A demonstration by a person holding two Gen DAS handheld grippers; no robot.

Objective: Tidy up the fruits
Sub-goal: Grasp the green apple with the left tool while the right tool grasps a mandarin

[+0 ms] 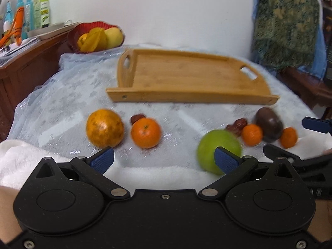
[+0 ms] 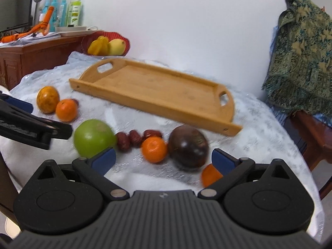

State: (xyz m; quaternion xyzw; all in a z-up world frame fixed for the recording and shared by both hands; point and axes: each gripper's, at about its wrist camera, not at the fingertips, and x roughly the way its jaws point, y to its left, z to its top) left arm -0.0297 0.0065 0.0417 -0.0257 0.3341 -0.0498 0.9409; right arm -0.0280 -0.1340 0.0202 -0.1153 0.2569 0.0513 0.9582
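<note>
An empty wooden tray (image 1: pixel 186 76) (image 2: pixel 153 91) lies on the covered table behind a row of loose fruit. From the left: a speckled yellow-orange fruit (image 1: pixel 105 128) (image 2: pixel 48 99), an orange (image 1: pixel 145 133) (image 2: pixel 66 110), a green apple (image 1: pixel 217 150) (image 2: pixel 94 138), red dates (image 1: pixel 237 124) (image 2: pixel 134 138), a small mandarin (image 1: pixel 252 134) (image 2: pixel 154 149), a dark brown fruit (image 1: pixel 268 123) (image 2: pixel 187 147) and another mandarin (image 1: pixel 288 137) (image 2: pixel 210 175). My left gripper (image 1: pixel 164 159) is open, near the apple. My right gripper (image 2: pixel 164 159) is open, just short of the brown fruit.
A red basket (image 1: pixel 83 35) (image 2: pixel 124 39) of yellow fruit stands at the back left. A wooden sideboard (image 1: pixel 27 66) (image 2: pixel 41 51) carries bottles and papers. A patterned cloth (image 1: pixel 288 27) (image 2: pixel 300 56) hangs over a chair on the right. A white towel (image 1: pixel 18 161) lies at the near edge.
</note>
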